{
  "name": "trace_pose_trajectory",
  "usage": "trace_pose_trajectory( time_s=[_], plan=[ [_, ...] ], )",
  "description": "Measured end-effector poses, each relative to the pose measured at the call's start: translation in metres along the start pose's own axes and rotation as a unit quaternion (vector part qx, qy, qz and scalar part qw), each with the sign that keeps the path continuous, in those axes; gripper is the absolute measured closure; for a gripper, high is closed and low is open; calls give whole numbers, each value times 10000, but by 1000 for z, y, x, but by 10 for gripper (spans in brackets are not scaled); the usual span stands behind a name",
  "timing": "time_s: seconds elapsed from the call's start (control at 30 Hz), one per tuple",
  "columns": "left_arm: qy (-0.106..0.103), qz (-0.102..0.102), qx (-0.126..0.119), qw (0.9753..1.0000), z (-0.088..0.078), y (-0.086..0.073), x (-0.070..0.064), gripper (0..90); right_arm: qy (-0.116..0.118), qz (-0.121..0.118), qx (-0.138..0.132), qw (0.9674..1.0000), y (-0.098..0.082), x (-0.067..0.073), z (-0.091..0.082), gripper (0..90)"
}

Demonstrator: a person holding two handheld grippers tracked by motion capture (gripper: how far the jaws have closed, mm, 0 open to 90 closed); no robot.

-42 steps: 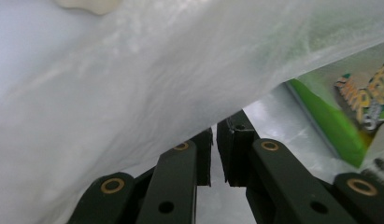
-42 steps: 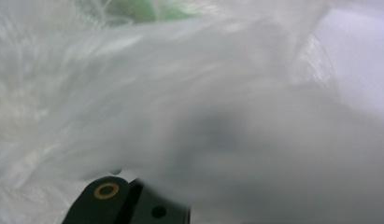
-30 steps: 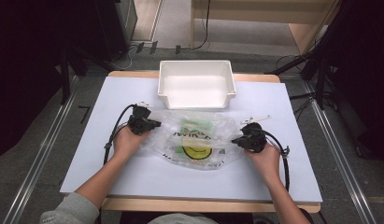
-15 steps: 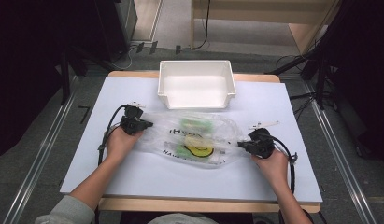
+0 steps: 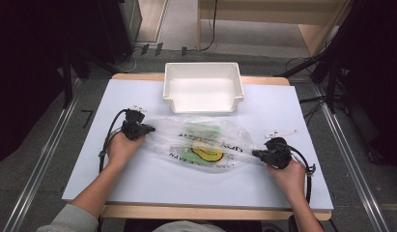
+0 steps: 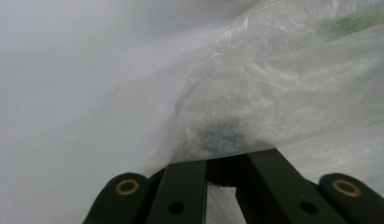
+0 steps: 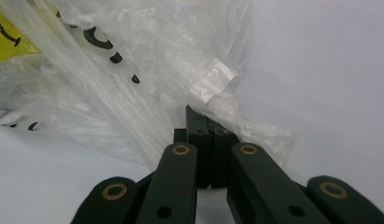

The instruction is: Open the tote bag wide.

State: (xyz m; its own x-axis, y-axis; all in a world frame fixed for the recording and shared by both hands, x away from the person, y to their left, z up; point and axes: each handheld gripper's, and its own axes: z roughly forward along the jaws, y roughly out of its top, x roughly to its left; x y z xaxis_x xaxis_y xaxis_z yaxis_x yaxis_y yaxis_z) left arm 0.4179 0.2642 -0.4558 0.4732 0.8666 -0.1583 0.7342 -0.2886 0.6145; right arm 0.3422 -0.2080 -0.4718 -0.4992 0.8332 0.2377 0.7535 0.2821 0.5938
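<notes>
From the high view, a clear plastic bag (image 5: 201, 145) lies stretched across the middle of the white table (image 5: 138, 179), with a yellow and green print and black lettering; whether that sits on the film or on something inside cannot be told. The left gripper (image 5: 147, 129) pinches the bag's left end, and the right gripper (image 5: 257, 154) pinches its right end, nearer the person. Beyond the bag, at the far edge, stands a white bin (image 5: 203, 88) with nothing visible in it.

In the left gripper view, the black jaws are closed on a crumpled fold of the plastic bag (image 6: 273, 93), which spreads up and to the right over the table (image 6: 77, 93).

In the right gripper view, the jaws are clamped together on the film of the plastic bag (image 7: 133, 70), whose yellow patch and black letters show at upper left.
</notes>
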Motion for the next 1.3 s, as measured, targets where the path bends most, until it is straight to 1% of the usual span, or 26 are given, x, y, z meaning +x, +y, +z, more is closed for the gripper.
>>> trace_pose_trajectory(
  time_s=[0.1, 0.2, 0.37, 0.47, 0.53, 0.57, 0.6, 0.63, 0.67, 0.7, 0.73, 0.77, 0.8, 0.83, 0.87, 0.9, 0.93, 1.0, 1.03, 1.07, 1.1, 1.13, 1.17, 1.2, 1.23, 1.3],
  plan=[
    [-35, -45, 18, 10000, 0, 0, 2, 900, -57, -65, 11, 10000, -2, 0, -2, 900],
    [-43, -84, 16, 10000, -1, 0, 2, 900, -42, -29, 23, 10000, -2, -1, -2, 900],
    [-51, -100, -27, 9999, -2, -2, 4, 900, -13, -78, 49, 10000, -4, -3, -4, 900],
    [-57, -116, -28, 9999, -2, -2, 4, 900, -101, -110, 76, 9999, -4, -1, -5, 900],
    [-124, -224, -44, 9997, -2, -3, 4, 900, -166, -196, 95, 9996, -4, 0, -5, 900],
    [-124, -224, -44, 9997, -2, -3, 4, 900, -170, -233, 128, 9995, -2, 1, -6, 900],
    [-187, -262, -31, 9995, -5, -1, 3, 900, -150, -229, 137, 9995, -1, 2, -7, 900],
    [-175, -176, -74, 9997, -8, 1, 0, 900, -73, -169, 63, 9998, 0, 2, -9, 900],
    [-175, -176, -74, 9997, -8, 1, 0, 900, -73, -169, 63, 9998, 0, 2, -9, 900],
    [-169, -81, -112, 9998, -13, 3, -3, 900, 39, -103, -207, 9997, 3, 5, -17, 900],
    [-178, -44, -173, 9997, -16, 5, -5, 900, 70, -110, -264, 9996, 4, 6, -19, 900],
    [-241, 64, -284, 9993, -25, 8, -11, 900, 65, -124, -308, 9994, 6, 8, -22, 900],
    [-241, 64, -284, 9993, -25, 8, -11, 900, 65, -124, -308, 9994, 6, 8, -22, 900],
    [-308, 174, -326, 9988, -33, 11, -18, 900, 99, -251, -343, 9990, 8, 13, -25, 900],
    [-308, 174, -326, 9988, -33, 11, -18, 900, 99, -251, -343, 9990, 8, 13, -25, 900],
    [-316, 261, -344, 9986, -36, 12, -21, 900, 119, -311, -393, 9987, 10, 16, -27, 900],
    [-353, 348, -356, 9981, -41, 14, -27, 900, 163, -451, -461, 9978, 15, 24, -31, 900],
    [-406, 454, -372, 9974, -46, 17, -34, 900, 215, -549, -516, 9969, 19, 31, -34, 900],
    [-406, 454, -372, 9974, -46, 17, -34, 900, 244, -615, -544, 9963, 22, 35, -34, 900],
    [-465, 489, -397, 9969, -48, 19, -38, 900, 244, -615, -544, 9963, 22, 35, -34, 900],
    [-542, 559, -374, 9963, -50, 23, -45, 900, 308, -711, -583, 9953, 30, 42, -35, 900],
    [-611, 586, -374, 9957, -51, 25, -49, 900, 342, -744, -600, 9948, 33, 45, -35, 900],
    [-611, 586, -374, 9957, -51, 25, -49, 900, 342, -744, -600, 9948, 33, 45, -35, 900],
    [-703, 680, -386, 9945, -52, 28, -59, 900, 411, -835, -610, 9938, 42, 53, -33, 900],
    [-736, 734, -388, 9938, -52, 30, -63, 900, 418, -890, -621, 9932, 45, 56, -32, 900],
    [-827, 772, -376, 9929, -50, 32, -72, 900, 473, -1010, -633, 9917, 53, 65, -29, 900]
  ],
)
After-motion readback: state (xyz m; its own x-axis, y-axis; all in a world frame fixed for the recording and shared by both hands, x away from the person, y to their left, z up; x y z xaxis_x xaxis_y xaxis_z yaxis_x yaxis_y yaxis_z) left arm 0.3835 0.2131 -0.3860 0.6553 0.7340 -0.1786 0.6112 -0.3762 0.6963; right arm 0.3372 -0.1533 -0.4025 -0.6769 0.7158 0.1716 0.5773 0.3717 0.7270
